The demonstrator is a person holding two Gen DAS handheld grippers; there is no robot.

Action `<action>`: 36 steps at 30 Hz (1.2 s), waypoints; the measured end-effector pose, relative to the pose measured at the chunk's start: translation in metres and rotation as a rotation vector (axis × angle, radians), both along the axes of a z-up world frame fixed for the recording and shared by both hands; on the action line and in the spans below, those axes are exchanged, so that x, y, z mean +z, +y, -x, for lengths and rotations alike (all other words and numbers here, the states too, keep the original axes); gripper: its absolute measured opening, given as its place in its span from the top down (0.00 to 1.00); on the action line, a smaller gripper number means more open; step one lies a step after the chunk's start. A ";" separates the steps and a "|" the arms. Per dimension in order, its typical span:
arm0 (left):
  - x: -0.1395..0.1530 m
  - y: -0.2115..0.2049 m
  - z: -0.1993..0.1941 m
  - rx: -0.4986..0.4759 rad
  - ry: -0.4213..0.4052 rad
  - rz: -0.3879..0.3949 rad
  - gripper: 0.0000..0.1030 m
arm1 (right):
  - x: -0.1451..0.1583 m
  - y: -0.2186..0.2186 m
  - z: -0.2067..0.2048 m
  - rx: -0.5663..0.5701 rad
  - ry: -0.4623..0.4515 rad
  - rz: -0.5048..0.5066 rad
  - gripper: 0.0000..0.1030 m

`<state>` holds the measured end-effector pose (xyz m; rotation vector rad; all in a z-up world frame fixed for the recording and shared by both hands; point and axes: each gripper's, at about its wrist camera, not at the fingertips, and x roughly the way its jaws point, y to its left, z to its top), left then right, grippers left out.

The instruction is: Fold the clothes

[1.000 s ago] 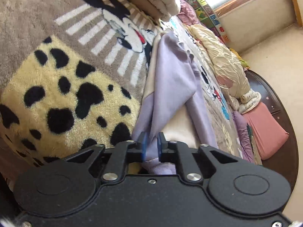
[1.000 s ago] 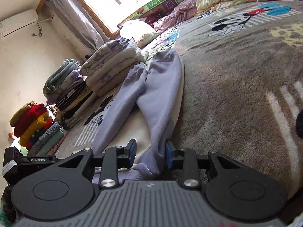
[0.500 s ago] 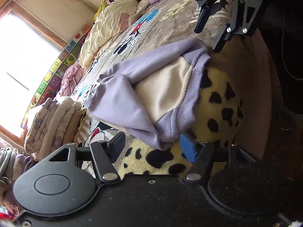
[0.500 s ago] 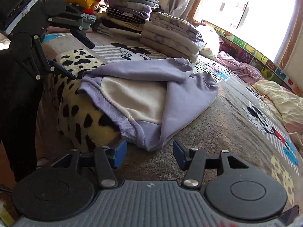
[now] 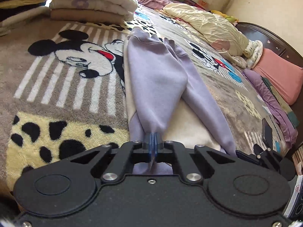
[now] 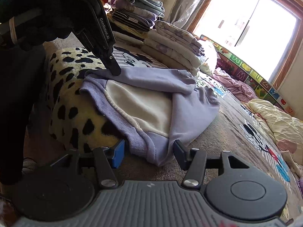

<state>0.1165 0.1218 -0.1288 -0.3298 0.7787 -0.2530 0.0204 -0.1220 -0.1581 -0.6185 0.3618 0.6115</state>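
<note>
A lavender sweatshirt with cream fleece lining lies on the cartoon-mouse blanket, its sleeves folded down over the body. My left gripper is shut on the cuff end of one sleeve. The right wrist view shows the same sweatshirt near the bed edge, with the left gripper pinching the sleeve on top. My right gripper stands open at the near hem corner. The ribbed hem lies between its fingers, which do not press on it.
Stacks of folded clothes stand at the back of the bed. A crumpled cream quilt and a pink pillow lie toward the headboard. A gloved hand holds the left gripper. A bright window is behind.
Half a second ago my left gripper was open beside the sweatshirt; now it is shut on the sleeve cuff. My right gripper has stayed open and moved closer to the hem corner.
</note>
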 end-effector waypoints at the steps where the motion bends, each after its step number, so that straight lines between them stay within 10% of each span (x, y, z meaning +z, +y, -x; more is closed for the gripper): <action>1: 0.007 -0.001 0.007 0.021 -0.026 -0.048 0.99 | -0.001 0.001 0.001 0.003 -0.005 0.006 0.43; 5: -0.003 -0.012 0.001 -0.072 0.023 -0.129 0.99 | -0.003 0.000 0.000 0.004 -0.010 0.016 0.43; 9: 0.021 -0.015 0.020 -0.110 -0.089 -0.290 0.55 | 0.007 -0.007 0.007 -0.024 -0.065 0.011 0.42; 16: 0.034 -0.028 0.015 -0.292 -0.262 -0.311 0.59 | 0.004 -0.004 0.008 -0.004 -0.096 0.044 0.38; 21: -0.002 -0.036 -0.005 -0.343 -0.111 -0.436 0.61 | -0.005 -0.003 -0.013 0.015 0.107 0.026 0.32; 26: 0.030 -0.011 0.034 -0.394 -0.258 -0.515 0.51 | 0.007 -0.009 0.007 0.012 -0.046 0.038 0.36; 36: -0.050 -0.037 0.088 -0.888 -0.595 -1.233 0.42 | -0.014 0.001 0.008 0.040 -0.125 0.219 0.36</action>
